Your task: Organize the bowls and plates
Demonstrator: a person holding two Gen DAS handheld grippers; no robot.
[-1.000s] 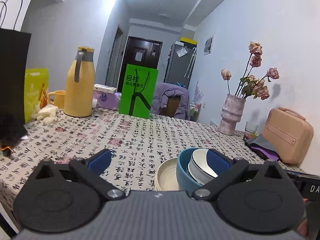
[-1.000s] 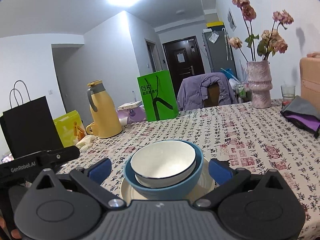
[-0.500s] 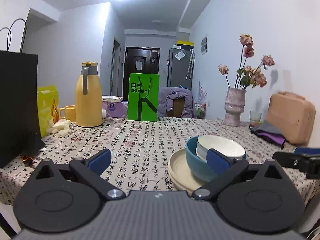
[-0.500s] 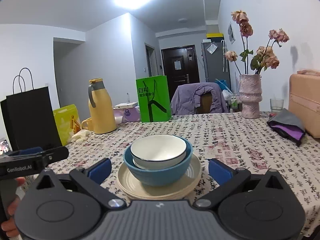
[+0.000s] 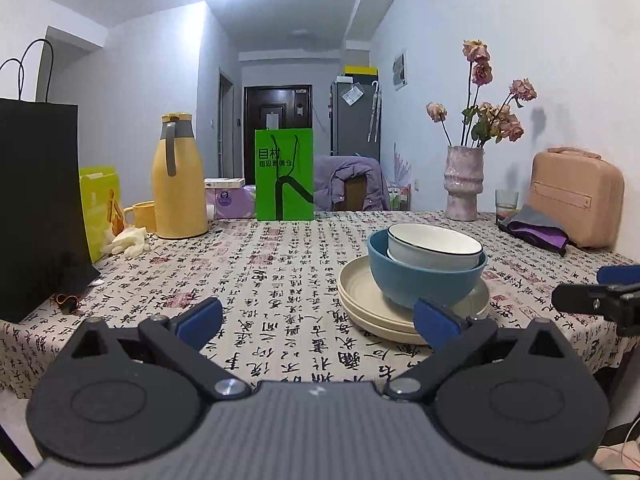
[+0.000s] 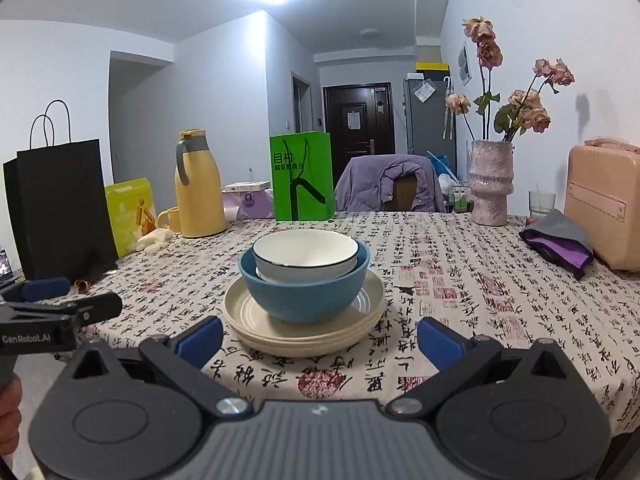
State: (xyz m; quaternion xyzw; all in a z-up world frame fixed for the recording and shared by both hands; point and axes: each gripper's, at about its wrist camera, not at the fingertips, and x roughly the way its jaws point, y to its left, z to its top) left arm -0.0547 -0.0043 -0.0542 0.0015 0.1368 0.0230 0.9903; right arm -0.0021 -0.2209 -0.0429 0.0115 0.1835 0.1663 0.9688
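Stack: a white bowl [image 6: 306,254] is nested in a blue bowl [image 6: 304,294] on stacked cream plates [image 6: 302,330], near the desk [image 6: 460,304] front edge.
Left gripper [image 5: 318,322]: jaws apart, nothing held.
Right gripper [image 6: 320,338]: jaws apart, nothing held.

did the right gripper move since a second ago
Yes. The right gripper has backed away from the dish stack: the blue bowl sat between its fingertips before and now lies beyond them, with more tablecloth visible.
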